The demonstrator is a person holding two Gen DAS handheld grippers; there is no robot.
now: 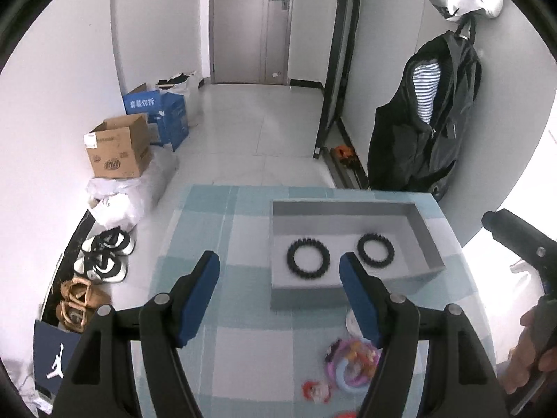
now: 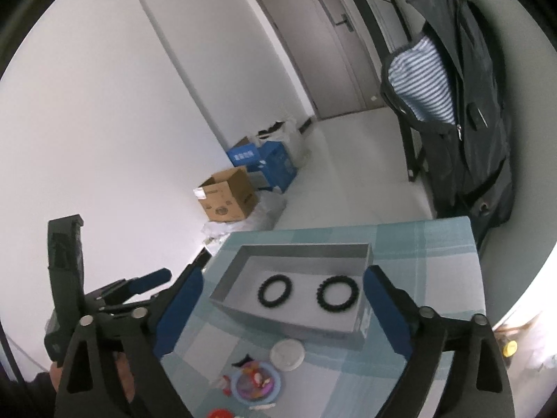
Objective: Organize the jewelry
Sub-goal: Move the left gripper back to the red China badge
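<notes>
Now, with two black bracelets [image 1: 308,258] lying flat in the grey box [image 1: 426,240] and the colourful jewelry pile [image 1: 348,365] loose on the checked worktop [image 1: 229,230] just before it, both the left gripper [image 1: 280,268] and right gripper [image 2: 282,287] hover spread and empty, so I'd drop straight over one piece and pinch its rim only.

- The left claw [image 1: 280,268] hides part of the colourful bangle pile [image 1: 350,362].
- A red trinket [image 2: 219,413], perhaps a hair clip, is cut off at the bottom edge.
- The white round disc [image 1: 351,322] is half hidden.
</notes>
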